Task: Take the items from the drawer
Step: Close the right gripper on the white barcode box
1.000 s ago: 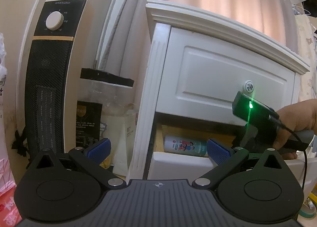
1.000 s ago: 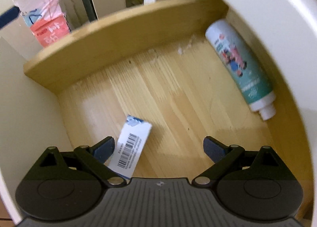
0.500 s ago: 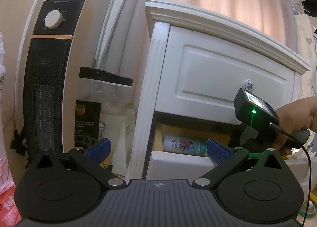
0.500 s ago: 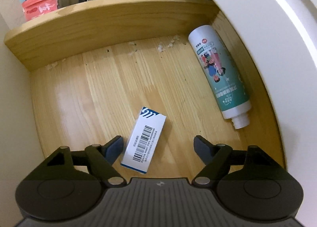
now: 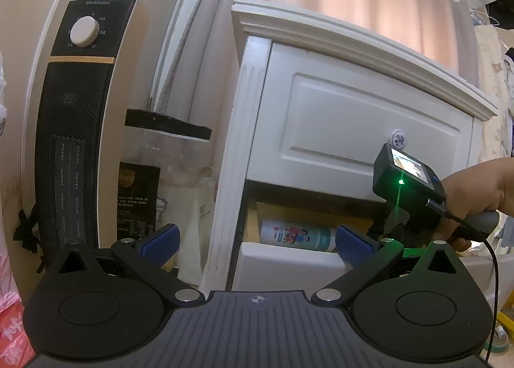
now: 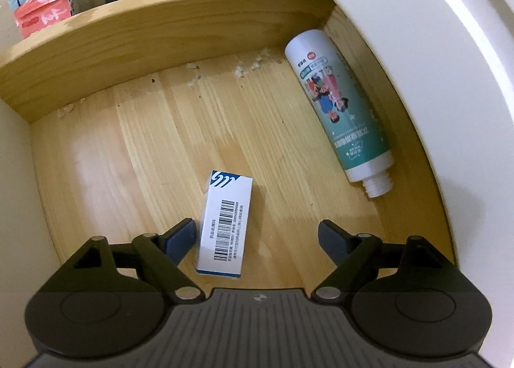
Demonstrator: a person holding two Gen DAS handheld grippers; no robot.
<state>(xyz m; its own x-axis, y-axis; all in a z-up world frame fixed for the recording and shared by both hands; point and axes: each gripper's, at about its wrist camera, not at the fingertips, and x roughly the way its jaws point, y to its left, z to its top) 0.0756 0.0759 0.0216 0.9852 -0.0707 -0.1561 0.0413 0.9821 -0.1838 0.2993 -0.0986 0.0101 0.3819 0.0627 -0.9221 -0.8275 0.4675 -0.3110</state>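
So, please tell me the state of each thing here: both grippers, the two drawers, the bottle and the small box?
left gripper: open, empty, outside the drawers
right gripper: open, empty, above the box
lower drawer: pulled open
upper drawer: closed
bottle: lying on its side, no cap
box: lying flat, barcode up, closed

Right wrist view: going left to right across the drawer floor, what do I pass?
Left finger pad → barcoded white box → right finger pad → capless bottle lying along the right wall. Both items lie loose on the wooden drawer floor; the right gripper is open and holds nothing.
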